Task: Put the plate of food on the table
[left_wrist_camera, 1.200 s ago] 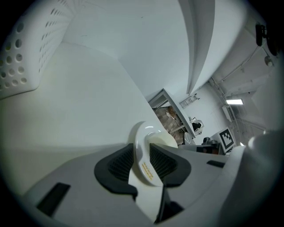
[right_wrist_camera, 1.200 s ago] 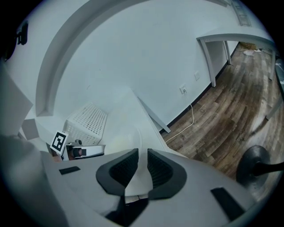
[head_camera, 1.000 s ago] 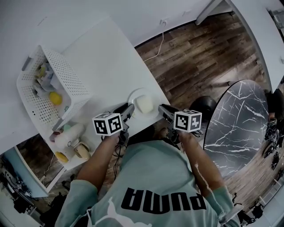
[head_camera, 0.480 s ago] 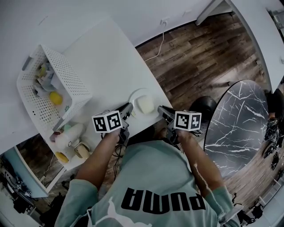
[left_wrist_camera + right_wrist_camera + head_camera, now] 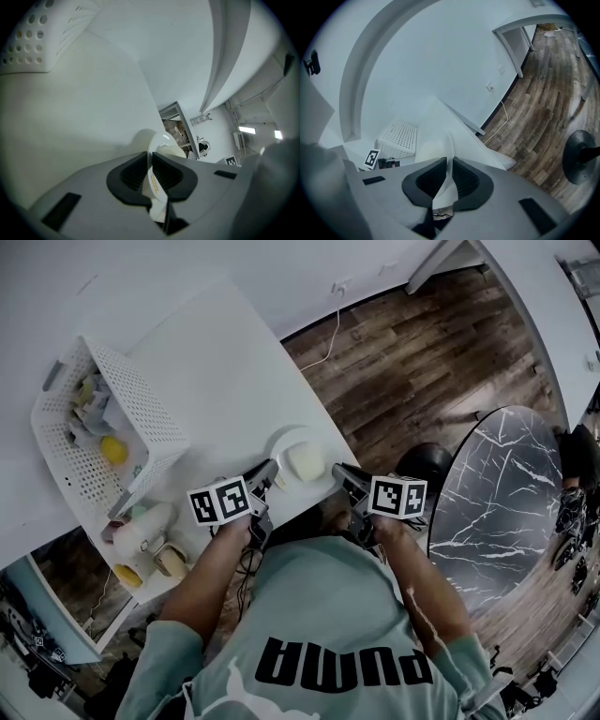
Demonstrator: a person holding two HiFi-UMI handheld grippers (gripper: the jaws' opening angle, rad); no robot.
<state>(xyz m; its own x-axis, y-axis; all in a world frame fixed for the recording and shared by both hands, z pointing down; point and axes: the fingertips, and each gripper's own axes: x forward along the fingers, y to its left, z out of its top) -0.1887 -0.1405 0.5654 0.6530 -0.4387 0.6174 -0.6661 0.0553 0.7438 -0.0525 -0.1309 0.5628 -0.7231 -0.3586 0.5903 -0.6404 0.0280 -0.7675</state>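
Two grippers at the plate [image 5: 282, 439]: left gripper [image 5: 266, 472] closing its jaws on one rim, right gripper [image 5: 341, 472] pinching the other, food [image 5: 305, 460] aboard, at the table [image 5: 216, 362] edge.

White plate [image 5: 280, 442]; white table [image 5: 223, 369]

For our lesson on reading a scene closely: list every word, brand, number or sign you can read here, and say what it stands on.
"PUMA": on the person's green shirt, seen upside down.
Yellow print on the plate, along its rim: too blurred to read.
Black square patterns on the left cube and the right cube: no words or numbers.
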